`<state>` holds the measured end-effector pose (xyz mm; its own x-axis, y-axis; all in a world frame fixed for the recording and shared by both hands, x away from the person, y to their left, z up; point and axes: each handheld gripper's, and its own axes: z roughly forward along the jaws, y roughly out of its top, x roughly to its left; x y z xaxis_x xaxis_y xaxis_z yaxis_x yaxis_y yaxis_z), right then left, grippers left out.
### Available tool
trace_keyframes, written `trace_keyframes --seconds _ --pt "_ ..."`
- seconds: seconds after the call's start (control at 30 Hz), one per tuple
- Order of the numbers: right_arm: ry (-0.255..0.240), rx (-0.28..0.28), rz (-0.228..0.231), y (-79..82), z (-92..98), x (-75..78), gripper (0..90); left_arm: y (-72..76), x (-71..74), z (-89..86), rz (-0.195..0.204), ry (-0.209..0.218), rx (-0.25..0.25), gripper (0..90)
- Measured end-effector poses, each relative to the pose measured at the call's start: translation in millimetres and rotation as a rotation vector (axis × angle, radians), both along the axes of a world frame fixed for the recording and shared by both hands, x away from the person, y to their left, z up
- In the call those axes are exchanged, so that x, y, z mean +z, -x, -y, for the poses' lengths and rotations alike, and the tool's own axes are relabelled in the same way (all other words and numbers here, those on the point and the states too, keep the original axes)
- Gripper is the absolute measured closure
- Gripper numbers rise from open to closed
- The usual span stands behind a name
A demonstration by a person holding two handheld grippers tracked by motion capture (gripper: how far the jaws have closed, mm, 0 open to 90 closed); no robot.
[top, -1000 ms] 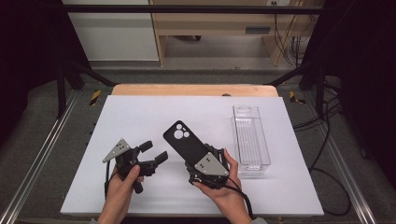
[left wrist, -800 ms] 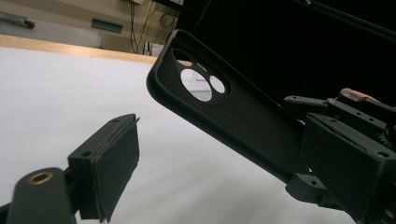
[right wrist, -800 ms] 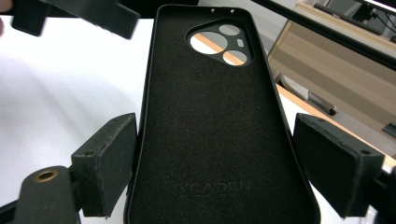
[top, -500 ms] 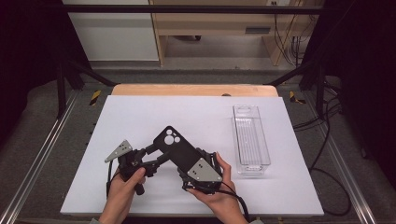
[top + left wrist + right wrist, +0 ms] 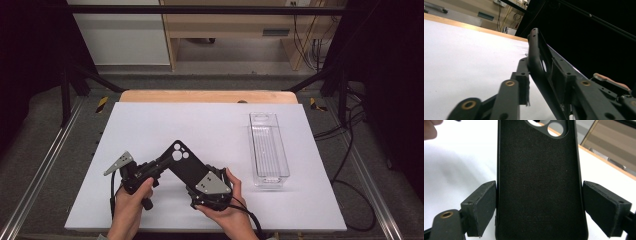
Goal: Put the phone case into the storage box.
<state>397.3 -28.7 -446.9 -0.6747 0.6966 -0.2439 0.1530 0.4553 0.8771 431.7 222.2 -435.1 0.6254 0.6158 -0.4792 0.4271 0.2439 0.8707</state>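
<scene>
I pinch the phone case (image 5: 184,165) in both my left gripper (image 5: 150,170) and right gripper (image 5: 202,182); the clear tray (image 5: 269,145) waits empty.

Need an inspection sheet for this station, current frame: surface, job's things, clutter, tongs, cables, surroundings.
Surface: white tabletop, bare apart from the items below.
Job's things: black phone case held off the tabletop between both tongs, camera holes at its far end; clear tray on the right, empty.
Clutter: nothing seen.
Grippers: left tongs have just been closing, now clamped on the case's camera end; right tongs have just eased open slightly, pads against the case's long sides.
Cables: one trails from each gripper toward the person; floor cables lie right of the table.
Surroundings: wooden bench, black frame bar.
</scene>
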Motion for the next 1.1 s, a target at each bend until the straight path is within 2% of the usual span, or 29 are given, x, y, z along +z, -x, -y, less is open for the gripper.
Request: trace_keyframes --seconds 0.13,0.33,0.47,0.53,0.6,0.7,0.93,1.1 --pt "0.009 -0.011 -0.013 -0.7 -1.8 -3.5 14.9 2.8 1.0 2.0 -0.006 0.018 -0.005 74.3" --pt "0.006 -0.028 -0.035 -2.0 -2.9 -8.2 14.3 8.7 4.5 8.7 -0.012 0.071 -0.034 79.8" --pt "-0.02 -0.028 -0.075 -4.4 -3.1 -12.2 13.4 13.2 8.4 14.2 0.018 0.029 -0.028 80.4" --pt "-0.024 -0.015 -0.083 -4.9 -4.6 -13.6 8.9 14.8 10.1 16.0 0.038 -0.002 -0.022 80.5" --pt "-0.025 -0.012 -0.084 -3.9 -5.7 -13.0 8.4 16.3 12.0 17.5 0.052 -0.02 -0.019 80.5" --pt "-0.039 -0.01 -0.047 0.2 -7.4 -8.6 6.9 17.9 14.2 19.5 0.069 -0.043 -0.016 80.6" --pt "-0.085 -0.007 -0.004 5.6 -6.8 2.9 5.4 22.4 19.4 22.9 0.113 -0.105 0.011 80.5" --pt "-0.149 -0.026 0.015 3.9 -4.7 10.7 5.3 24.3 20.1 25.8 0.127 -0.137 0.018 80.5"
